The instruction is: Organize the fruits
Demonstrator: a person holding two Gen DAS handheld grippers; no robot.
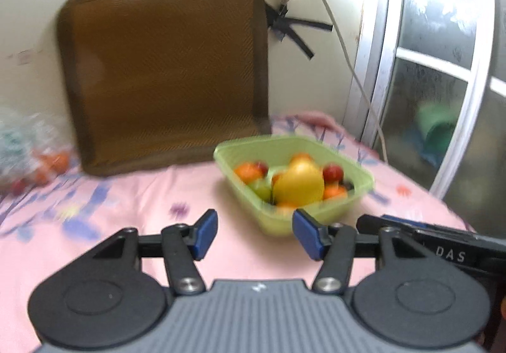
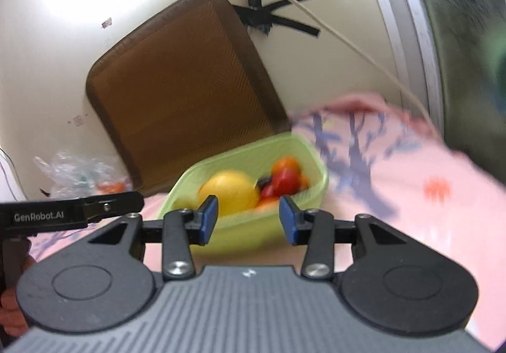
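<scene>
Two grippers with jaws apart and empty, a filled fruit tub just ahead.

Both the left gripper [image 1: 255, 234] and the right gripper [image 2: 248, 219] stand parted, nothing between their blue pads. Just beyond sits a green tub [image 1: 360, 174] on the pink flowered cloth [image 1: 142, 195], holding a large yellow fruit [image 1: 299, 184] among oranges and red fruit. Behind it a brown mat [image 1: 164, 68] leans on the wall; a plastic bag [image 2: 72, 174] lies far left.

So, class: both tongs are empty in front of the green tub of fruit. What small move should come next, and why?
Probably ease the left tongs left toward the clear bag: orange fruit still lies there, outside the green tub, and both the left and the right tongs stand open, holding nothing.
</scene>
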